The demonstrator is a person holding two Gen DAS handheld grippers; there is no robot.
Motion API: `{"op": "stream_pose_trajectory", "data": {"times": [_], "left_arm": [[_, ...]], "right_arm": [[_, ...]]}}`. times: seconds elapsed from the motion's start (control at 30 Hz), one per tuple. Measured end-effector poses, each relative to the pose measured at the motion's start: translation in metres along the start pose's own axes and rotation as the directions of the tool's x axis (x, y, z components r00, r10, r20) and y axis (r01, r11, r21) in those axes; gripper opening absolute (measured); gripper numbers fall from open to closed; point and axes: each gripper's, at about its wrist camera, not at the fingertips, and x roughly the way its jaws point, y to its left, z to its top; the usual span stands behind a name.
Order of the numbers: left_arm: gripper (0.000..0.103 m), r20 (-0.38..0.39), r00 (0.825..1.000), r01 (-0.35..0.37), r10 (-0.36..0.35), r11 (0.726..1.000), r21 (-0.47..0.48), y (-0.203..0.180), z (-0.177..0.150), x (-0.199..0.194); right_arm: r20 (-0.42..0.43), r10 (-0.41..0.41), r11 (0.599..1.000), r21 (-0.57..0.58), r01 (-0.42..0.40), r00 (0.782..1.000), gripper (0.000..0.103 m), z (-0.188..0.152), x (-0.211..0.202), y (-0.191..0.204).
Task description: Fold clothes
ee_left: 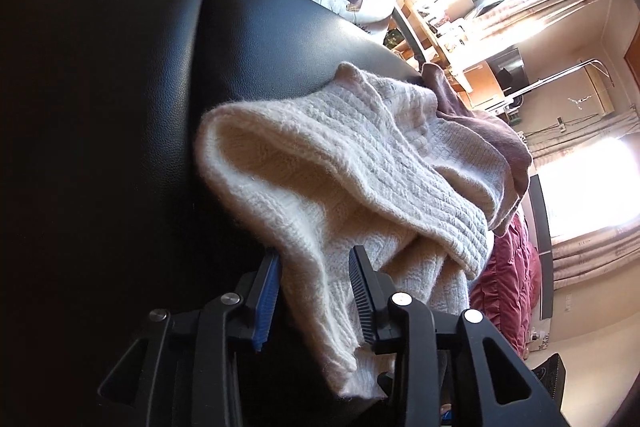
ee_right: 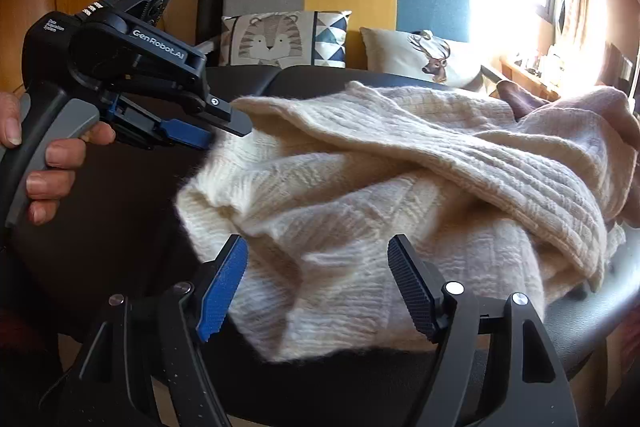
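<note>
The left gripper (ee_right: pixel 224 133), carried by a person's hand (ee_right: pixel 48 163), is seen released, a fold of the cream ribbed knitted sweater (ee_right: pixel 360 195) lying loose between its pads; the sweater is heaped on a black leather seat (ee_left: pixel 120 87). The right gripper (ee_right: pixel 316 287) is spread wide above the sweater's near edge, nothing being gripped.

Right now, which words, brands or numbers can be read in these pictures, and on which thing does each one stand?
"GenRobot.AI": white letters on the black body of the left gripper, seen from the right wrist view.
Small white print on the rear of that same body: too small to read.
The tiger cushion and the deer cushion carry pictures only, no words.
</note>
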Motion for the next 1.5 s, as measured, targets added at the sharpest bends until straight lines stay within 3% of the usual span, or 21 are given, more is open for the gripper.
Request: {"op": "stream_pose_trajectory", "data": {"times": [0.1, 0.2, 0.37, 0.5, 0.53, 0.7, 0.8, 0.9, 1.07, 1.1, 1.17, 1.2, 1.23, 1.4, 1.5], "left_arm": [[0.040, -0.056, 0.997, -0.042, 0.044, 0.999, 0.031, -0.005, -0.001, 0.012], [0.040, -0.074, 0.984, -0.155, 0.160, 0.985, 0.072, -0.005, -0.002, 0.025], [0.041, -0.049, 0.981, -0.185, 0.187, 0.982, 0.038, -0.006, 0.003, 0.032], [0.042, -0.016, 0.975, -0.220, 0.221, 0.974, 0.047, -0.012, 0.003, 0.036], [0.042, -0.003, 0.973, -0.229, 0.230, 0.972, 0.057, -0.014, 0.002, 0.036], [0.041, 0.080, 0.944, -0.329, 0.319, 0.923, 0.199, -0.033, -0.014, 0.042], [0.039, 0.121, 0.926, -0.376, 0.356, 0.888, 0.265, -0.041, -0.021, 0.045], [0.033, 0.125, 0.935, -0.354, 0.332, 0.896, 0.269, -0.040, -0.021, 0.042], [0.016, 0.082, 0.968, -0.251, 0.239, 0.946, 0.207, -0.030, -0.019, 0.036], [0.011, 0.076, 0.970, -0.243, 0.232, 0.948, 0.205, -0.030, -0.020, 0.037], [0.010, 0.086, 0.967, -0.252, 0.238, 0.941, 0.225, -0.035, -0.022, 0.037], [0.009, 0.099, 0.965, -0.260, 0.243, 0.936, 0.237, -0.039, -0.024, 0.037], [0.009, 0.115, 0.964, -0.262, 0.240, 0.933, 0.245, -0.042, -0.025, 0.035], [0.008, 0.195, 0.959, -0.253, 0.204, 0.926, 0.281, -0.053, -0.031, 0.016], [0.007, 0.251, 0.950, -0.257, 0.183, 0.918, 0.303, -0.057, -0.036, -0.001]], "right_arm": [[-0.012, -0.047, 0.999, -0.017, 0.047, 0.999, 0.076, -0.002, 0.001, -0.011], [-0.031, -0.042, 0.999, 0.008, 0.042, 0.999, 0.076, -0.002, 0.005, -0.020], [-0.065, 0.014, 0.995, 0.101, -0.007, 0.998, 0.076, 0.003, 0.022, -0.026], [-0.131, 0.000, 0.986, 0.168, 0.022, 0.991, 0.077, 0.003, 0.042, -0.028], [-0.133, -0.003, 0.984, 0.176, 0.027, 0.991, 0.082, 0.003, 0.044, -0.027], [-0.146, -0.048, 0.992, 0.110, 0.065, 0.988, 0.093, 0.002, 0.051, -0.011], [-0.147, -0.031, 0.987, 0.152, 0.053, 0.989, 0.094, 0.001, 0.051, -0.016], [-0.163, -0.040, 0.988, 0.139, 0.063, 0.986, 0.095, 0.003, 0.052, -0.013], [-0.142, -0.038, 0.988, 0.141, 0.058, 0.989, 0.095, 0.001, 0.051, -0.013], [-0.136, -0.037, 0.989, 0.139, 0.056, 0.990, 0.092, 0.001, 0.050, -0.013], [-0.117, -0.030, 0.988, 0.148, 0.047, 0.993, 0.064, 0.003, 0.046, -0.015], [-0.111, -0.022, 0.987, 0.159, 0.040, 0.994, 0.037, 0.004, 0.044, -0.018], [-0.110, -0.010, 0.984, 0.176, 0.030, 0.994, 0.020, 0.004, 0.043, -0.020], [-0.087, 0.067, 0.959, 0.280, -0.040, 0.994, 0.017, 0.006, 0.037, -0.030], [-0.067, 0.105, 0.961, 0.263, -0.084, 0.992, 0.016, 0.013, 0.032, -0.018]]}}
